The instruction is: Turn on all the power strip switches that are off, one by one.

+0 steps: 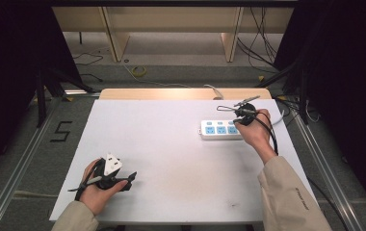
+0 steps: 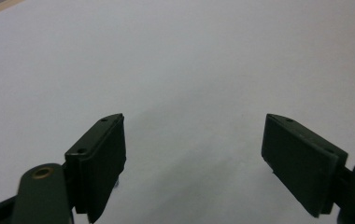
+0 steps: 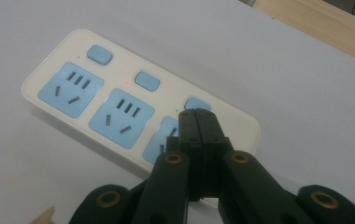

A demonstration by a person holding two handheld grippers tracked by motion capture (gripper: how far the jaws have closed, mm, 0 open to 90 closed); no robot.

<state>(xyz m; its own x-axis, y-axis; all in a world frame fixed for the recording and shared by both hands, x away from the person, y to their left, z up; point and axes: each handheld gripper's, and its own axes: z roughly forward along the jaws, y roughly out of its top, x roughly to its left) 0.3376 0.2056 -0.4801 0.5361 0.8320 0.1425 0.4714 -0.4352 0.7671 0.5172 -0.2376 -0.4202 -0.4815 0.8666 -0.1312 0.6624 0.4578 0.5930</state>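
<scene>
Jaws of your right gripper (image 3: 197, 114) pressed together, empty, tip poised over power strip (image 3: 119, 93) switch, likely to press. Left gripper (image 2: 194, 154) spread wide, parked on table (image 2: 189, 56).

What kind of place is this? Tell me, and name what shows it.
Probably a lab or recording rig, not a home. A white-topped table stands between black curtains, loose cables trail over the floor behind, and a floor marking "5" sits beside metal rails.

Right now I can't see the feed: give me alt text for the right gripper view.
Shut black tongs hover over the third socket of a white power strip with blue sockets and switches, lying on a white table. A small red light glows beside the middle switch.
</scene>
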